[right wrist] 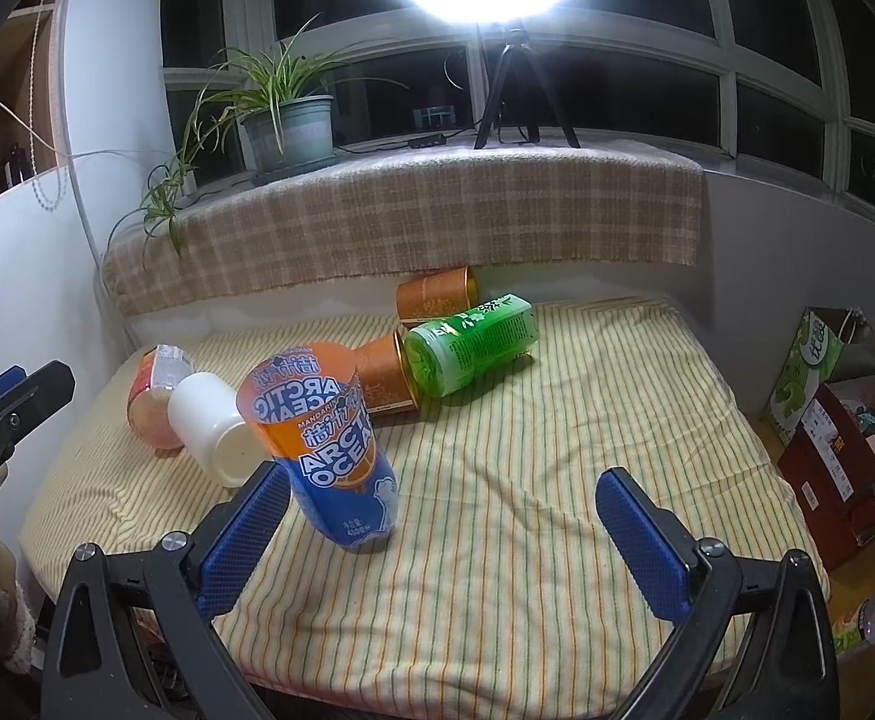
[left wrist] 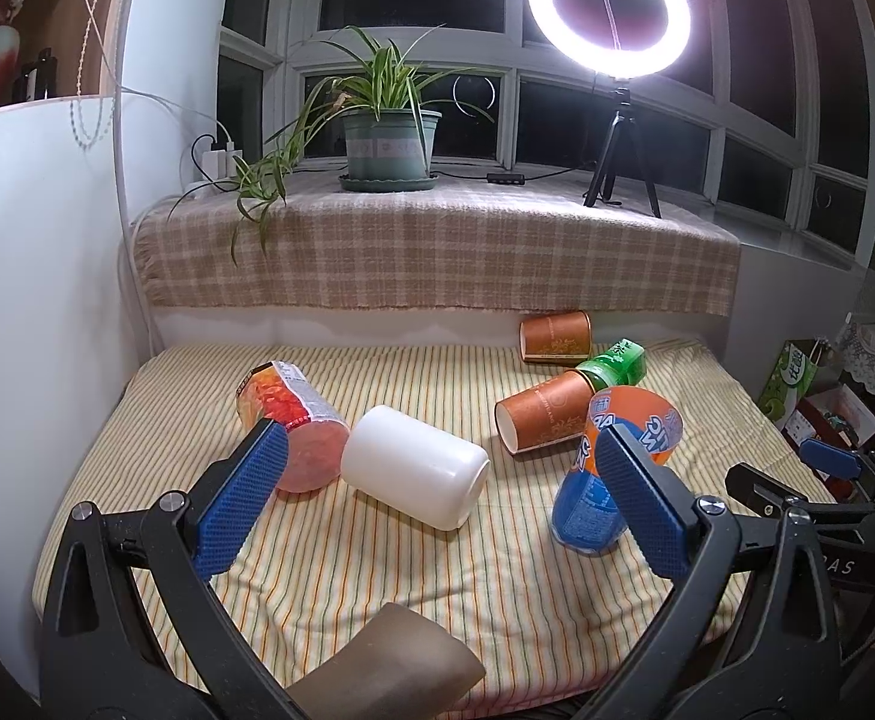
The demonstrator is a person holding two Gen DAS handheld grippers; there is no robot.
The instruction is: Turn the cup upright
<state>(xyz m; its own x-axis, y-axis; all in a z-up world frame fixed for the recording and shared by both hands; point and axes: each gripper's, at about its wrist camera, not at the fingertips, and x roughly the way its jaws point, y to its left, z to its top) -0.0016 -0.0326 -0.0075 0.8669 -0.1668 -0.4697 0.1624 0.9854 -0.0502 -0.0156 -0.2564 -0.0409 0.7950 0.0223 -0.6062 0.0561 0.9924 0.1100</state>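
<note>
- Left wrist view, nearest: the left gripper (left wrist: pixel 437 474) has its blue-padded fingers spread wide, nothing between them touching the pads; a brown rounded object (left wrist: pixel 389 666) sits at the bottom edge, below the jaws.
- Just beyond the spread fingers, a white cup (left wrist: pixel 416 468) lies on its side on the striped cloth (left wrist: pixel 377 570) covering the table, its closed end toward the camera and to the right.
- Touching the white cup on its left, a red-and-orange labelled cup (left wrist: pixel 290 420) also lies on its side.
- Right wrist view, nearest: the right gripper (right wrist: pixel 443 516) is likewise spread wide and holds nothing.
- Between its fingers and closer to the left one, an orange-and-blue Arctic Ocean cup (right wrist: pixel 329 450) stands on the cloth, tilted slightly, with its print upside down and the wider end on top.
- Behind it, a brown paper cup (right wrist: pixel 386 381) lies on its side, and a green cup (right wrist: pixel 473 342) lies against it, open end toward the camera.
- Farther back, a second brown paper cup (right wrist: pixel 434 294) lies at the foot of the checked cloth (right wrist: pixel 407 234) draped over the windowsill.
- On the sill, a potted plant (right wrist: pixel 287 126) stands left of a tripod (right wrist: pixel 521 90) carrying a bright ring light (left wrist: pixel 608 6).
</note>
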